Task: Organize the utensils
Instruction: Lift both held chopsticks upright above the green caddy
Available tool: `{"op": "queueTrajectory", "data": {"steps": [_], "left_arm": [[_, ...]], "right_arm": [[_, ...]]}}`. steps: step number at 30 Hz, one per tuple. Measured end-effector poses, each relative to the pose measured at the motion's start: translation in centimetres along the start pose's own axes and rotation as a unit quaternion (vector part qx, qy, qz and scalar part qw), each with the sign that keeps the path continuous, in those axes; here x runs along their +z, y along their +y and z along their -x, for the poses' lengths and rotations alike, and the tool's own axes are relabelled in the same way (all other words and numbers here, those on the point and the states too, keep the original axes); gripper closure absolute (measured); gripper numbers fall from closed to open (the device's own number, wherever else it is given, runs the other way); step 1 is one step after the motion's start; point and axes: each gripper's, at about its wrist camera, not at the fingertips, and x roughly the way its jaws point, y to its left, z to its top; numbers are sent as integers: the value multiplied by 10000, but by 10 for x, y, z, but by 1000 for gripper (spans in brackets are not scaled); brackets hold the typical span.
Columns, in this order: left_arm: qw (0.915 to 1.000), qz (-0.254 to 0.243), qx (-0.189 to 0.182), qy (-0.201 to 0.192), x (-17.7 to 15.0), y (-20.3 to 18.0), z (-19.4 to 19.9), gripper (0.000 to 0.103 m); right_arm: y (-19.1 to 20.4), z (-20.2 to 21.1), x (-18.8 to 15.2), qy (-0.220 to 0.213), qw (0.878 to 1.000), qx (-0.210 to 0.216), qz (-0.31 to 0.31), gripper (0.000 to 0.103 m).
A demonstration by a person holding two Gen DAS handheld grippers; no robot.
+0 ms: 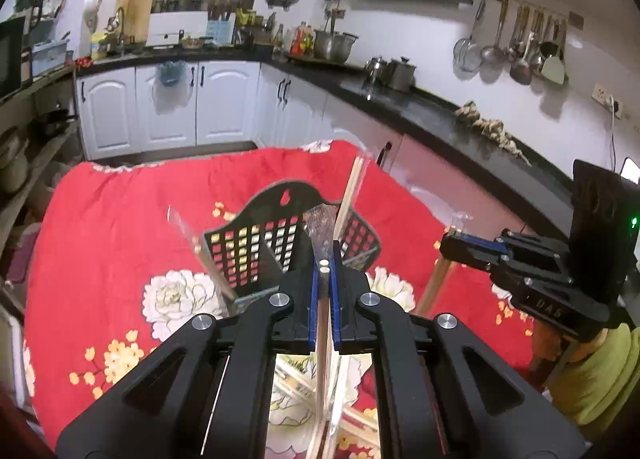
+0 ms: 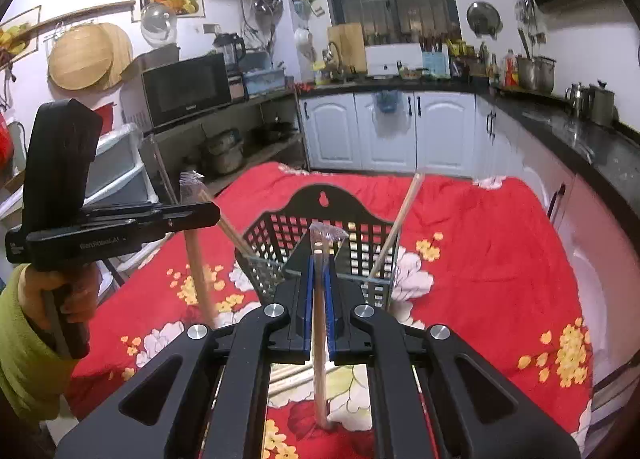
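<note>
Left wrist view
Left gripper point(image 1: 325, 259): its blue-lined jaws are clenched on a wrapped pair of chopsticks point(image 1: 322, 231), which stands nearly upright between them; the clear wrapper shows above the fingertips and the wooden shaft runs down below them.
Basket point(image 1: 256, 243): a black lattice utensil holder with an arched back plate and a hanging hole, standing on the red floral cloth point(image 1: 120, 219) just beyond the fingertips.
Chopsticks in basket: one wrapped pair point(image 1: 208, 255) leans out to the left, another pair point(image 1: 350, 195) leans up to the right.
Right gripper point(image 1: 450, 245): comes in from the right edge, gripping a wooden pair point(image 1: 438, 285) that slants down toward the cloth.
Loose chopsticks point(image 1: 296, 383): several lie on the cloth beneath the left gripper.

Right wrist view
Right gripper point(image 2: 319, 263): jaws closed tight around a wrapped pair point(image 2: 320, 323), held upright; its lower end reaches down close to the cloth point(image 2: 500, 259).
Basket point(image 2: 320, 235): straight ahead, just past the fingertips.
Chopsticks in basket: one pair point(image 2: 234, 231) leans left, one point(image 2: 396, 227) leans right.
Left gripper point(image 2: 210, 215): at the left, held by a hand point(image 2: 68, 299) in a green sleeve, clamped on a pair point(image 2: 198, 279) that hangs slanted in front of the basket's left side.
Loose chopsticks point(image 2: 292, 377): lying on the cloth under the right gripper.
</note>
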Motion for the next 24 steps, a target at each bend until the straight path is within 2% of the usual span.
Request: {"op": "queueTrajectory", "data": {"steps": [24], "left_arm": [[9947,-122,18,-1016,64,-32,23,101]], "right_arm": [[8,44,64,-1118,9928,-262,333,98]]}}
